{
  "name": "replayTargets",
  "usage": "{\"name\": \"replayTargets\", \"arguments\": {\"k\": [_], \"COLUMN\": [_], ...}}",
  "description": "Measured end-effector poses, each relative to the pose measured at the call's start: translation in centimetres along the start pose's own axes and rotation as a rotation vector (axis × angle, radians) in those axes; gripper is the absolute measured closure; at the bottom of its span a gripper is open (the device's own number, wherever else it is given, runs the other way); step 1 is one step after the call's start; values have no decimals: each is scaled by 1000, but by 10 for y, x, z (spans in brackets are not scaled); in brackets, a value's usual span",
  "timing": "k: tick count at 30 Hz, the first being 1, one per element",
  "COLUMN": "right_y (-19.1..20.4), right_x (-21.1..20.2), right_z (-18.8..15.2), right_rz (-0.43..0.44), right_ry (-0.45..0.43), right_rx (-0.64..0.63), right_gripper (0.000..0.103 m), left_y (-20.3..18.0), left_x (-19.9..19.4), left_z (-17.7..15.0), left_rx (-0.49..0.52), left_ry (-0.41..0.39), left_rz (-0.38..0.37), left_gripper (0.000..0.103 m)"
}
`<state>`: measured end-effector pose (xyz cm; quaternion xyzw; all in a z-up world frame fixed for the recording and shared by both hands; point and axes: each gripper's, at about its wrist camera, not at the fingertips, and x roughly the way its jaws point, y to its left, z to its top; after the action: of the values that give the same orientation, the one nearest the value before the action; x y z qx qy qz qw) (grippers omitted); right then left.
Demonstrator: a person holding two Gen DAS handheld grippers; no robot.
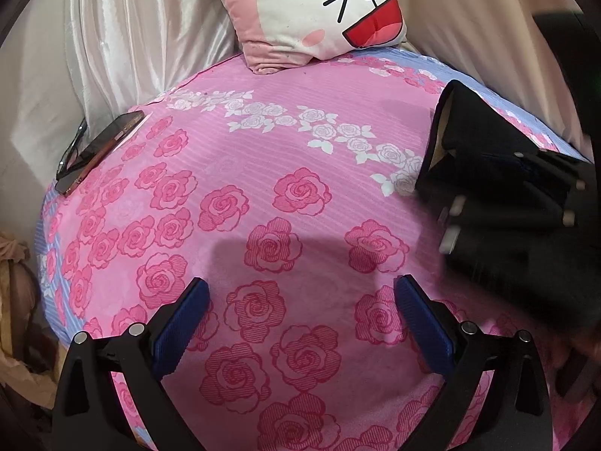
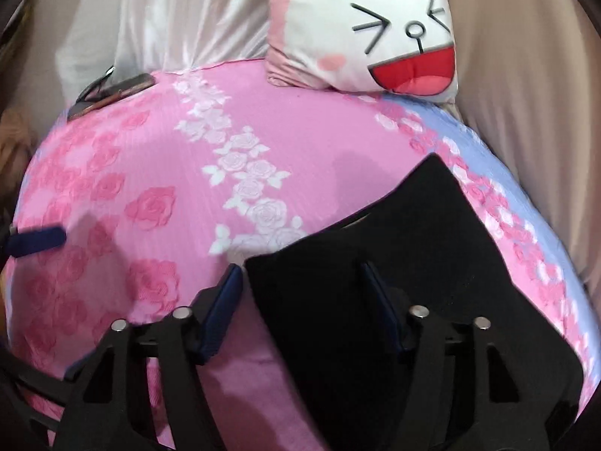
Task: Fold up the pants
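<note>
On the rose-print bed [image 1: 263, 131], the black pants [image 2: 375, 263] lie folded below the cartoon pillow [image 2: 375, 37]. We hold our right tool [image 2: 300, 282] spread over them, left tool [image 1: 300, 293] spread and empty; smoothing or finishing likely follows.

Middle of the bed [image 1: 285, 143] is wide open. Phone [image 1: 99, 150] far left, pillow [image 1: 319, 15] far back, pants [image 2: 394, 270] block the right.

The right gripper [image 2: 300, 282] hangs over the black pants [image 2: 394, 263], its blue fingers [image 2: 221, 308] spread apart. The pants lie folded on the pink rose sheet [image 2: 157, 173]. A cartoon pillow [image 2: 375, 30] sits at the far edge, a phone [image 2: 112, 94] far left.
</note>
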<state>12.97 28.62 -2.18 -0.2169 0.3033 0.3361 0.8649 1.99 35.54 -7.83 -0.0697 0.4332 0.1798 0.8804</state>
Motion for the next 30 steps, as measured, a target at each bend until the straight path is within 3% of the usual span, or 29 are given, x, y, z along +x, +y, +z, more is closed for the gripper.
{"name": "replayTargets", "arguments": {"k": [2,4,7,10,12,14,16,19,22,26,30], "right_y": [-24,-52,-98,-164,-212,-256,-297,-330,-342,-340,-344], "right_x": [-7,-19,-60,-118,-157,-195,-235,-268,-280,-266,-262], "right_z": [3,-2,-18,-50,-90,-139,-202,-288,-381,-441,-447], "right_rz": [54,148,269,373,407,405,320,183,75,94,154], "right_ry": [-11,-43,-161,-319,-429,-523,-601,-634,-587,-518,-519], "right_rx": [137,292,500,732,873,992,1098,1224,1363,1442,1414], "right_gripper": [86,87,87,87,87,87,87,87,87,86,78], "left_y": [-1,-2,-5,-22,-46,-74,-112,-170,-225,-285,-335], "left_x": [1,1,-2,-25,-46,-63,-79,-97,-104,-100,-97], "left_z": [1,3,9,22,35,45,53,53,41,21,-1], "left_rx": [3,1,3,45,95,149,217,299,361,417,483], "left_ry": [1,9,19,-47,-106,-150,-193,-233,-230,-176,-157], "left_rz": [5,8,34,17,-16,-48,-79,-135,-190,-237,-224], "left_gripper": [5,5,5,5,5,5,5,5,5,5,5]}}
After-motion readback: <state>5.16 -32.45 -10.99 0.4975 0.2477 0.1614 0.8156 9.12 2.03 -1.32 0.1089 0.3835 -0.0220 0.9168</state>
